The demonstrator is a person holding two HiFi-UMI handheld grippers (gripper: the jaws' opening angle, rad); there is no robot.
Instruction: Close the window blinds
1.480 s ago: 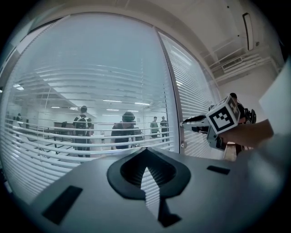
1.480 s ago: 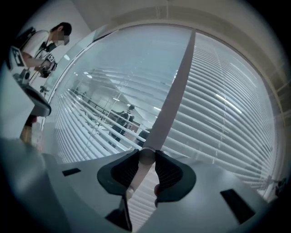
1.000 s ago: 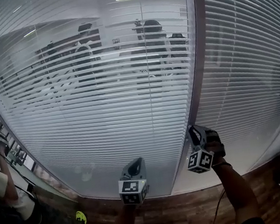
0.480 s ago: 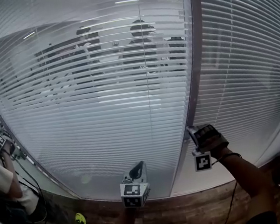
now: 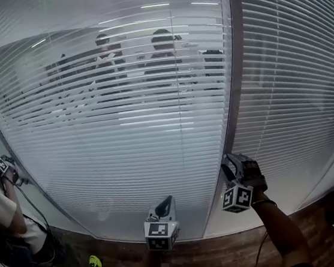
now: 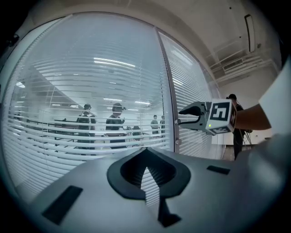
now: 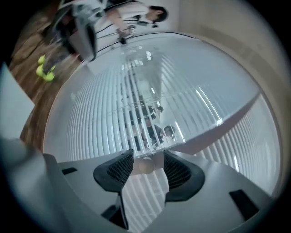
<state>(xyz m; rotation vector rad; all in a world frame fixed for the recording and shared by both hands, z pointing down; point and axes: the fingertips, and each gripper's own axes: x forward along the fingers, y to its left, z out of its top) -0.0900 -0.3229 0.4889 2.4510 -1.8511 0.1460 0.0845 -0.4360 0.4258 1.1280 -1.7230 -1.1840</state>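
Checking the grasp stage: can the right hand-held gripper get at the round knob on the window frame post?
Probably yes: the right hand-held gripper is at the post, and the round knob sits between its opening jaws with nothing in the way.

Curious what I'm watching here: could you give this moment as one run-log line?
right tool: jaws opening, round knob between them | left tool: shut, empty | blinds: slats partly open
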